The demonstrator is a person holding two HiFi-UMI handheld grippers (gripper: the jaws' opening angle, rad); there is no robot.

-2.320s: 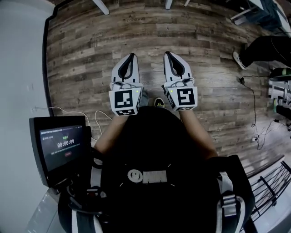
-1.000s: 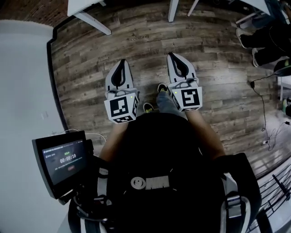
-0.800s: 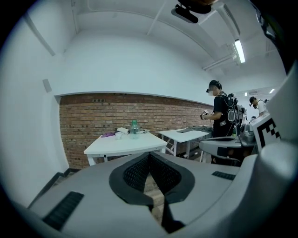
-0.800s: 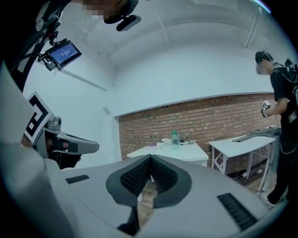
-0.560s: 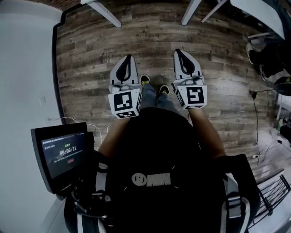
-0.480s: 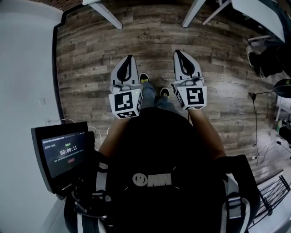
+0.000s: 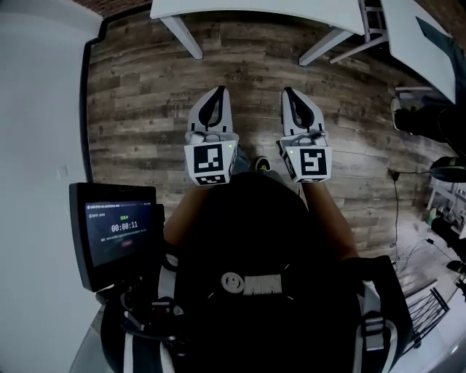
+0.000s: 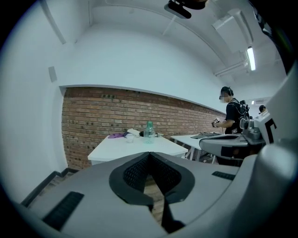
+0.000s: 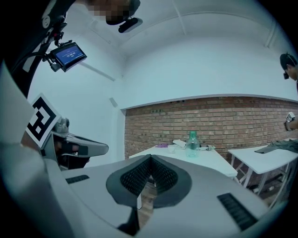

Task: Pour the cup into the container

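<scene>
Both left claw and right claw are shut, empty, and might knock over the cup far ahead.

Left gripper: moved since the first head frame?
Yes. The left gripper has come forward, toward the white table: the strip of floor between its tip and the table edge is much shorter than before.
</scene>
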